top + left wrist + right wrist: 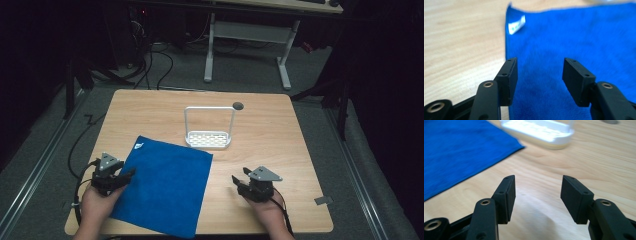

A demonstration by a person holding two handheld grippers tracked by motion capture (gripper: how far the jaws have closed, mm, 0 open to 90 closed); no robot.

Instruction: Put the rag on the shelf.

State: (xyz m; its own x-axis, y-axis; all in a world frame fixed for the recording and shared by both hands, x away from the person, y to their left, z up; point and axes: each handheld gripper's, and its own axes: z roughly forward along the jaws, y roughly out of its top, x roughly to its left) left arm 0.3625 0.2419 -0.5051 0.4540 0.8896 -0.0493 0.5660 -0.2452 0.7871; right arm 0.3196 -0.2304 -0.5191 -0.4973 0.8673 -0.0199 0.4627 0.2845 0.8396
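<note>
A blue cloth with a small white label at its far corner lies flat on the wooden table. My left gripper hovers over the cloth's left edge, open, nothing between its jaws; the left gripper view has the cloth and label ahead of that gripper. My right gripper is open over bare wood to the right of the cloth. In the right gripper view the gripper faces the cloth's corner and a white rack.
A white rack with a tall wire handle stands at mid-table behind the cloth. A round dark hole sits in the tabletop behind it. Cables and a white desk frame are on the floor beyond the table.
</note>
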